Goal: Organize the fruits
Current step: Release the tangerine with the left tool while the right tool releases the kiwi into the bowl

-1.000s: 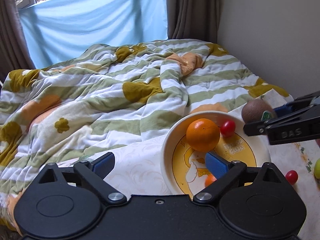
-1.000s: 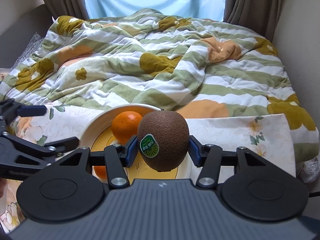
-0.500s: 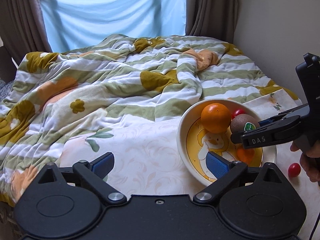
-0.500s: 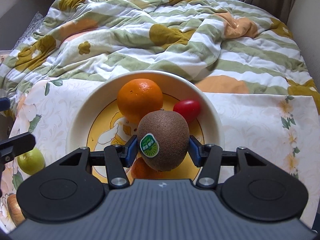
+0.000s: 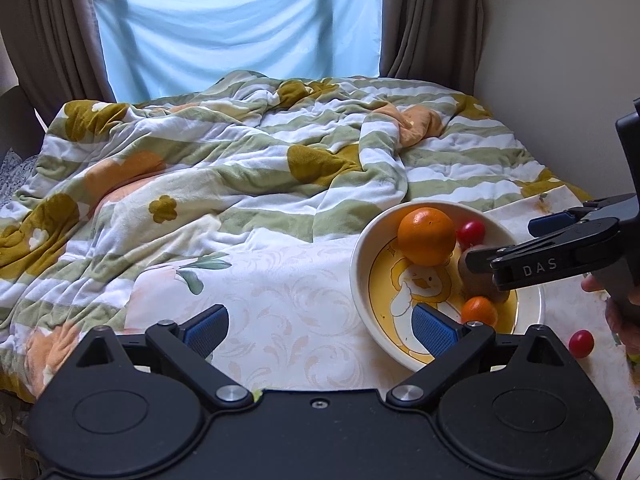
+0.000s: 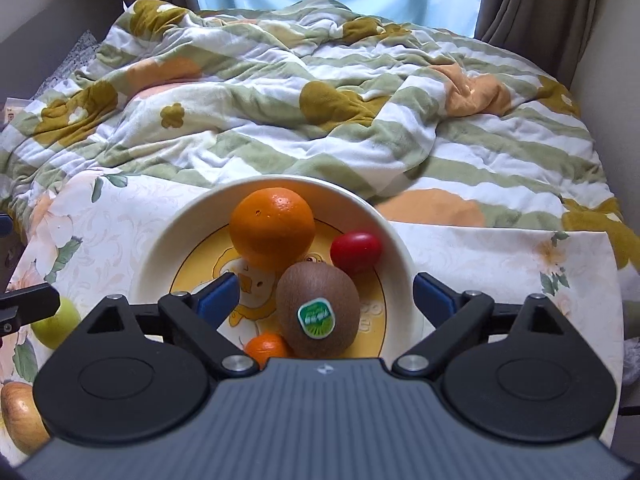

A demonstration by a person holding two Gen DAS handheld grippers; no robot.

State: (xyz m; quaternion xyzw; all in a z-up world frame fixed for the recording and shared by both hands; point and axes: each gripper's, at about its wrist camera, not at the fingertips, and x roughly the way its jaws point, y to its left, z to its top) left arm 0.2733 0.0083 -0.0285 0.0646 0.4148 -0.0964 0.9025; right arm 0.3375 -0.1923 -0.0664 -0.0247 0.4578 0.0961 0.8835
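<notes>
Right gripper (image 6: 326, 296) jaws have just been opening and now stand wide; fuzzy brown kiwi (image 6: 318, 310) with green sticker sits free between them in the glossy cream bowl (image 6: 400, 248), clear of both ribbed blue pads. Small mandarin (image 6: 266, 348) half hidden behind gripper body. Dimpled orange (image 6: 272, 228) and smooth red tomato (image 6: 355, 251) behind. Left gripper (image 5: 320, 326) spread, empty, over floral cloth (image 5: 280, 300). Green apple (image 6: 56, 324) partly occluded.

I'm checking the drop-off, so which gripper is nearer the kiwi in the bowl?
Right. The right gripper straddles the kiwi, its jaws just opened and clear of the fruit. The left gripper hangs open over the cloth, beside the bowl.
</notes>
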